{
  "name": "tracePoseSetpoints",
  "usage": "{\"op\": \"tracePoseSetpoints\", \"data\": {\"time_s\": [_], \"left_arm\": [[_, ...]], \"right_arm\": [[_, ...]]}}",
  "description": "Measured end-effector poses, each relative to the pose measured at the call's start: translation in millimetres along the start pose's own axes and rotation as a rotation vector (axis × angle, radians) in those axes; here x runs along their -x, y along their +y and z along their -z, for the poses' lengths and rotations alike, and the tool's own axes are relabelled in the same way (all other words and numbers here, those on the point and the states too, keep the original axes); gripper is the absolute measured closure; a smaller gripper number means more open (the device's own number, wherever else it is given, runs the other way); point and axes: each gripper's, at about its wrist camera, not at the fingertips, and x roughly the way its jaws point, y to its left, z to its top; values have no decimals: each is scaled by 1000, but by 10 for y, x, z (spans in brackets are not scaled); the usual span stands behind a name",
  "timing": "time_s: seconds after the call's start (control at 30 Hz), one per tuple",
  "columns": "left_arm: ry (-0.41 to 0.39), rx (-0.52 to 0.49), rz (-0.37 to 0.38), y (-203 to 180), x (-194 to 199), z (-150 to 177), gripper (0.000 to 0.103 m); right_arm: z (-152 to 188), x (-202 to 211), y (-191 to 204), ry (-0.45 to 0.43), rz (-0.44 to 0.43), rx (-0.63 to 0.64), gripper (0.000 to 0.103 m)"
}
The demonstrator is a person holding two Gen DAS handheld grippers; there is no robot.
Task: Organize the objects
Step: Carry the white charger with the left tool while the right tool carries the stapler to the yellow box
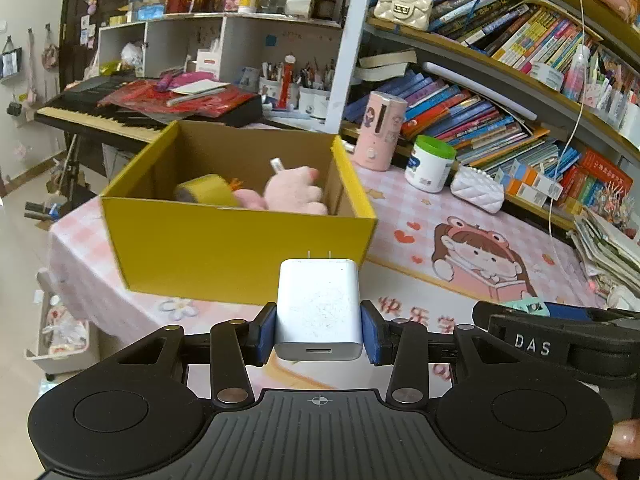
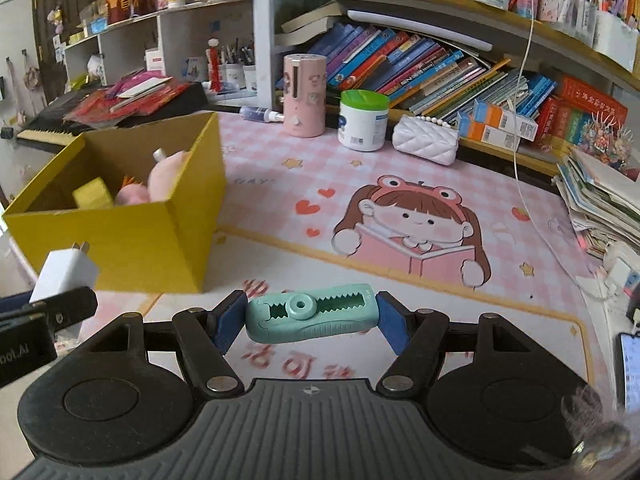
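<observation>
The white USB wall charger (image 1: 319,310) is sitting clamped between the blue pads of the left gripper (image 1: 319,330), prongs pointing forward, raised off the desk just in front of the yellow cardboard box (image 1: 236,252). The teal correction-tape dispenser (image 2: 312,318) is being held lengthwise by the right gripper (image 2: 312,320), its pads pressing on both ends, jaws spread wide to span it, above the pink cartoon desk mat (image 2: 400,184). Task judged partly done: the box is already holding a pink plush toy (image 1: 294,194), a yellow tape roll (image 1: 206,190) and a small white item I cannot identify. Remaining, as far as visible: both held items are not yet inside the box. A pink cylindrical gadget (image 2: 304,96), a green-lidded white jar (image 2: 363,120) and a white quilted pouch (image 2: 426,140) are standing along the bookshelf edge; whether they belong to the task, I cannot tell.
</observation>
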Motion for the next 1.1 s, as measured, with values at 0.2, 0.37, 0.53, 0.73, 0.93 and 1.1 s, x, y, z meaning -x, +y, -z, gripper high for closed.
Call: {"op": "tracePoseSetpoints", "data": {"time_s": [0.2, 0.37, 0.53, 0.73, 0.93, 1.1], "left_arm": [[5, -19, 3, 240, 206, 141, 62], [10, -37, 12, 405, 359, 265, 62], [9, -47, 15, 564, 498, 354, 62], [5, -50, 21, 716, 605, 408, 62], [-3, -44, 11, 822, 666, 422, 62], [-8, -35, -20, 919, 691, 423, 62]], "right_arm": [[229, 220, 306, -1, 13, -1, 35], [415, 378, 473, 4, 32, -27, 35], [556, 502, 625, 18, 37, -42, 35], [643, 606, 792, 31, 40, -39, 35], [665, 645, 957, 35, 38, -15, 35], [661, 617, 1126, 43, 35, 8, 35]]}}
